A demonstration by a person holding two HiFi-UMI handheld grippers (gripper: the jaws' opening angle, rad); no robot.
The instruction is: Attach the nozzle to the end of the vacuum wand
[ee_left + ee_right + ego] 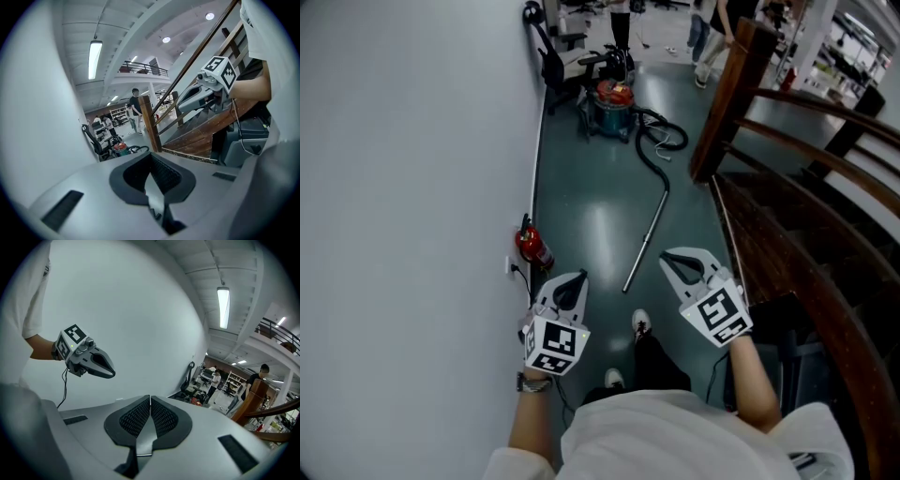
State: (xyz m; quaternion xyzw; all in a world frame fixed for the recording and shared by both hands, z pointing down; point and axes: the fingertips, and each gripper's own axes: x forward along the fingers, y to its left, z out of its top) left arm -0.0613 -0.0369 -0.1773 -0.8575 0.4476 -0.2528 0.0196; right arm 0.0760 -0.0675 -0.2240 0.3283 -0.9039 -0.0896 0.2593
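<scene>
The silver vacuum wand (645,242) lies on the green floor ahead of me, its far end joined to a black hose (652,150) that runs back to the canister vacuum (614,105). I cannot make out a nozzle. My left gripper (579,275) hangs near the wall, left of the wand's near end, shut and empty; its own view shows the jaws (151,155) closed together. My right gripper (667,255) hovers just right of the wand, also shut with nothing in it (150,398). Each gripper shows in the other's view: the right one (182,104) and the left one (111,373).
A white wall (412,187) bounds the left side, with a red fire extinguisher (532,246) at its foot. A dark wooden staircase and handrail (787,216) close off the right. Office chairs (551,58) and people stand beyond the vacuum. My feet (641,323) are on the floor below.
</scene>
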